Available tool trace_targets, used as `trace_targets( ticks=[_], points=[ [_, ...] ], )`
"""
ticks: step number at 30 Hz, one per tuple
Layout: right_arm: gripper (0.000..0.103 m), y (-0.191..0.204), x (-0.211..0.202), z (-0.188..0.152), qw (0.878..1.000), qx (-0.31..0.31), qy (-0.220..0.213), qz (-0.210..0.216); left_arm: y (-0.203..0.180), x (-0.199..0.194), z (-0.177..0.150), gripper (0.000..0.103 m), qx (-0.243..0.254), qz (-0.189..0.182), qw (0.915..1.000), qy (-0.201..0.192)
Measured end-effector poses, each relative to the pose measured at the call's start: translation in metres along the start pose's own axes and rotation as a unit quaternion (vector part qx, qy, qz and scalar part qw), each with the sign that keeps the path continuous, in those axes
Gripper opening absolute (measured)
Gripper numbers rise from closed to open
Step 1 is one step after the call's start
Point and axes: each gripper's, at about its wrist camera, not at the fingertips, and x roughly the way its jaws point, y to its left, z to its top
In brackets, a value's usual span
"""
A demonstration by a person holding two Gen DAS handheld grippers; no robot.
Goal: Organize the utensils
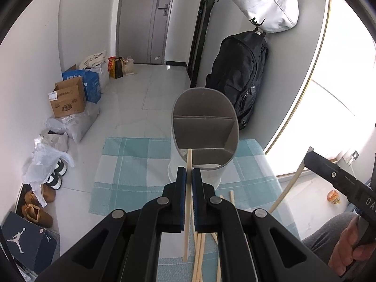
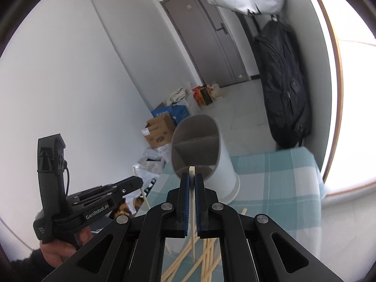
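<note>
A: Largest item first. What supports the work?

B: A table under a teal-and-white checked cloth (image 1: 131, 164), set in a grey-floored entrance area. A black backpack (image 1: 237, 75) hangs on the wall behind it, below a white drawstring bag (image 1: 265, 4).

A: The container?

B: A grey oval plastic utensil holder (image 1: 204, 127) stands upright on the cloth at the far side of the table, its interior split by partitions into compartments. No utensil is visible inside it.

A: State of the left gripper (image 1: 189, 176)?

B: Jaws drawn in narrow, clamped on one pale wooden chopstick (image 1: 187, 211). The stick runs lengthwise between the blue pads — its upper tip projects past the fingertips and overlaps the holder's near rim in the left wrist view. Whether it touches the rim cannot be told.

A: The right gripper (image 2: 192, 181)?

B: Same condition. Its jaws are pressed onto a lighter, cream-coloured chopstick (image 2: 192, 211), tip standing just in front of the holder's near rim. A hand (image 1: 350, 246) grips its handle at the lower right of the left wrist view.

A: Remaining utensils?

B: A loose heap of wooden chopsticks (image 2: 202, 258) lies crossed on the cloth at the near edge, below both grippers — outside the holder.
</note>
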Motion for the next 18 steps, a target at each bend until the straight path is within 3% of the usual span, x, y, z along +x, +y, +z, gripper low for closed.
trace_targets(
  ticks=[12, 18],
  points=[
    [0.004, 0.028, -0.012, 0.064, 0.999, -0.035, -0.034, 0.012, -0.004, -0.044, 0.055, 0.001, -0.023, -0.024, 0.9982, -0.049],
    [0.004, 0.029, -0.001, 0.105, 0.998, -0.045, -0.028, 0.014, -0.001, -0.049, 0.089, 0.001, -0.036, -0.038, 0.9962, -0.070]
  ],
)
